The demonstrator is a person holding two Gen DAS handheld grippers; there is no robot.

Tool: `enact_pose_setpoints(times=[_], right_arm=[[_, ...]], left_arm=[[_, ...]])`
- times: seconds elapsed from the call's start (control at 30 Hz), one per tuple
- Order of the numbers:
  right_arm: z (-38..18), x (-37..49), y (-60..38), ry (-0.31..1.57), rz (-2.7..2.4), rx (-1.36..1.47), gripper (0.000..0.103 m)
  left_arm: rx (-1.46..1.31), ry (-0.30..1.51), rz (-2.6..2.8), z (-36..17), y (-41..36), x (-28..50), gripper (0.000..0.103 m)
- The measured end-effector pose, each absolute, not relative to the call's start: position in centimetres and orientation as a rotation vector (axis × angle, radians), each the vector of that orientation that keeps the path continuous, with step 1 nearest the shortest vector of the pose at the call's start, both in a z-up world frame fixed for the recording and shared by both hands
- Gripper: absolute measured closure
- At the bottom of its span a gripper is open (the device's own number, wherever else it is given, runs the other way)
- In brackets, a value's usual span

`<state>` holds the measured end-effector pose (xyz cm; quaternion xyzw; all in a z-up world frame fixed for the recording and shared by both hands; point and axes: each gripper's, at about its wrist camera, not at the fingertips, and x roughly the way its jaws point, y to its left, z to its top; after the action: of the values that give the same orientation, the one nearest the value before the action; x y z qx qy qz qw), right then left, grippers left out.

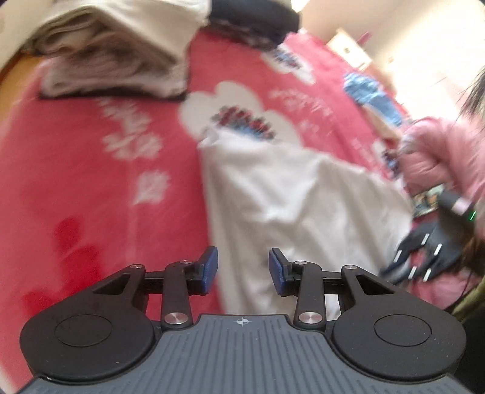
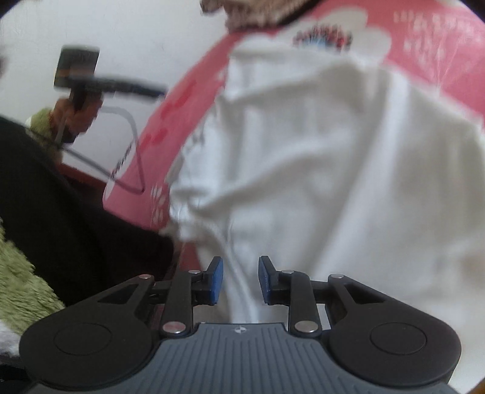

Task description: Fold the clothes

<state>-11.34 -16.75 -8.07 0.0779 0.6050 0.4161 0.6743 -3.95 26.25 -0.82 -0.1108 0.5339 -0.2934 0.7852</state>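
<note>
A white garment [image 1: 291,194] lies crumpled on a red printed bedsheet [image 1: 100,169]. It fills most of the right wrist view [image 2: 318,151]. My left gripper [image 1: 243,270] is open and empty, hovering over the garment's near left edge. My right gripper [image 2: 240,280] is open with a narrow gap, close above the garment's near edge; nothing is between the pads. The right gripper also shows at the far right of the left wrist view [image 1: 424,257]. The left gripper shows small at the upper left of the right wrist view [image 2: 106,83]. Both views are motion-blurred.
A stack of folded clothes [image 1: 112,57] sits at the far left of the bed, with dark clothes [image 1: 257,21] behind it. A blue item [image 1: 372,97] lies far right. The person's pink sleeve [image 1: 442,157] and green fleece [image 2: 21,272] are near.
</note>
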Motion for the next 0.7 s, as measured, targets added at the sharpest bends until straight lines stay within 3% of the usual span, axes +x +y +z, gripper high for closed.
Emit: enact_pose_setpoints(times=[0.1, 0.27, 0.57, 0.63, 0.7], right_arm=[[-10.0, -13.4, -16.4, 1.458, 0.922, 0.218, 0.075], [-9.6, -16.2, -18.7, 1.409, 0.793, 0.333, 0.076], [-9.2, -21.3, -23.6, 1.268, 0.558, 0.449, 0.077], [-10.0, -22.5, -23.4, 1.283, 0.538, 0.348, 0.100], [-10.3, -23.4, -23.6, 1.290, 0.532, 0.333, 0.101]], left_arm=[[-0.294, 1.112, -0.696, -1.9, 24.6, -2.6, 0.066], [-0.308, 1.127, -0.918, -3.4, 20.4, -2.2, 0.066], [0.055, 1.278, -1.185, -7.0, 13.5, -7.3, 0.067], [0.108, 1.289, -1.157, -7.5, 13.6, -7.6, 0.067], [0.132, 1.297, -1.128, -7.7, 13.8, -7.7, 0.067]])
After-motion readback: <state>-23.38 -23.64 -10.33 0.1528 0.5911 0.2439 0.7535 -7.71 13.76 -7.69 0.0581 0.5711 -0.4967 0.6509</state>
